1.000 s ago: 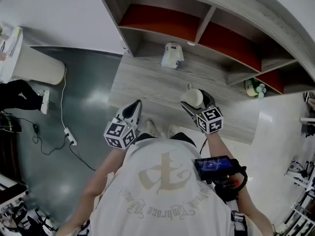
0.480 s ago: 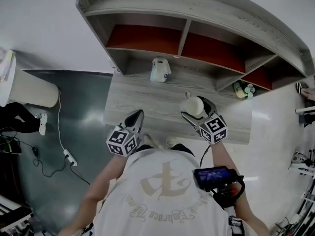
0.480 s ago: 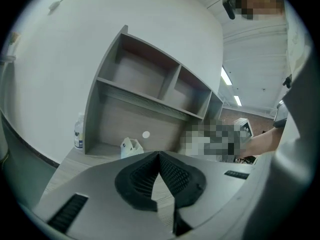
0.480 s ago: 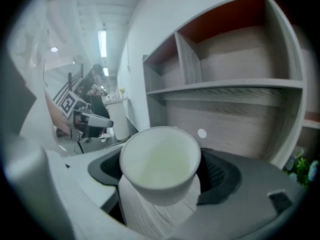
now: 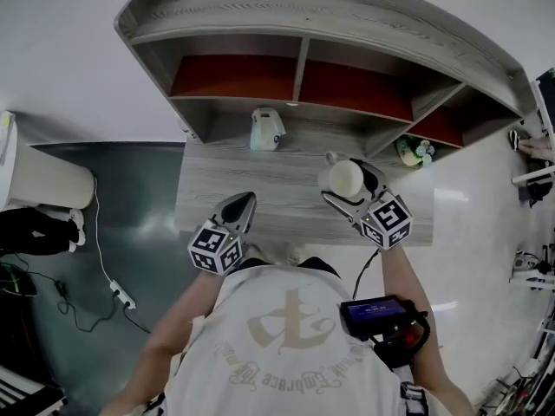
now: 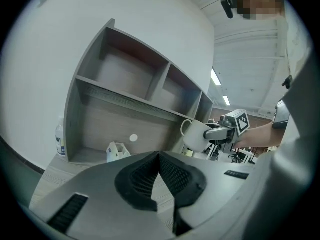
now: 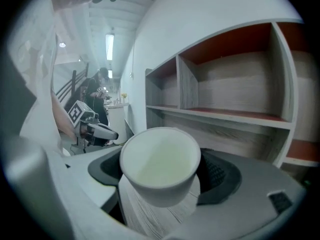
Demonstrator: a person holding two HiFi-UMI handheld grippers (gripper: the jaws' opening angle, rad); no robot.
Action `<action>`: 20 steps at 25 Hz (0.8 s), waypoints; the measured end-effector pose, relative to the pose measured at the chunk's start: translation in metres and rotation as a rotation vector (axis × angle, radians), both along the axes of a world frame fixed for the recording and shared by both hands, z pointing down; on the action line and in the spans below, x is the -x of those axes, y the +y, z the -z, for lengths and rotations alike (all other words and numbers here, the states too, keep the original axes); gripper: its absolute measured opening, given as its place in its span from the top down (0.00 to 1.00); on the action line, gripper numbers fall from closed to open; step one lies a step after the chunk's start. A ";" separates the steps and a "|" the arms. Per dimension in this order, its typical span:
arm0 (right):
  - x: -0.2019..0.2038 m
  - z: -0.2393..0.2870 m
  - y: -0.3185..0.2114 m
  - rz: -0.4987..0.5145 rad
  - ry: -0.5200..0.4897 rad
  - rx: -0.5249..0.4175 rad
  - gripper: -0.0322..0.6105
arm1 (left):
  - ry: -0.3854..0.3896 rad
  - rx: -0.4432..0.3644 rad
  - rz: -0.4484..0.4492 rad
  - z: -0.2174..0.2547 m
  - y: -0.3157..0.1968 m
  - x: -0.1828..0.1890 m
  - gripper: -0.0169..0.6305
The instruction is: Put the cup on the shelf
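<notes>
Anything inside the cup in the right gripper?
Nothing that shows. The right gripper view looks into the cup's open mouth and finds only bare white walls, with no liquid or object. The right gripper is shut on its sides. The cup's underside is hidden by its own body.

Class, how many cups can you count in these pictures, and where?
1. The white cup sits in the jaws of the right gripper, above the desk, in front of the shelf. Some shelf corners are hidden, so others may be unseen.

Shelf (image 5: 303, 59): at back of desk (image 5: 260, 189)
Bag (image 5: 264, 128): on desk, under shelf
Cup (image 5: 343, 178): in right claw (image 5: 349, 187), above desk, right of bag
</notes>
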State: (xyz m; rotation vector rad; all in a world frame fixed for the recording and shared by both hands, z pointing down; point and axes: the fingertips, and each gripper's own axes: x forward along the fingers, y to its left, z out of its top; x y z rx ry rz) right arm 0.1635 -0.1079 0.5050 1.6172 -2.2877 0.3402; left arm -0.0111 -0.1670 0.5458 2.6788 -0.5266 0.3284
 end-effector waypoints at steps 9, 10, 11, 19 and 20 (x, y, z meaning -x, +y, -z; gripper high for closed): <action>-0.022 0.044 -0.006 -0.006 0.041 -0.082 0.28 | 0.030 -0.041 -0.065 0.022 -0.001 -0.026 0.97; -0.025 0.048 -0.008 -0.008 0.046 -0.089 0.28 | 0.033 -0.047 -0.072 0.025 -0.002 -0.029 0.97; -0.027 0.052 -0.010 -0.011 0.051 -0.096 0.28 | 0.037 -0.054 -0.079 0.028 -0.003 -0.031 0.97; -0.051 0.091 -0.030 -0.049 0.059 -0.148 0.28 | 0.064 -0.084 -0.125 0.045 -0.001 -0.049 0.97; -0.055 0.096 -0.033 -0.055 0.058 -0.151 0.28 | 0.066 -0.083 -0.132 0.045 0.001 -0.052 0.97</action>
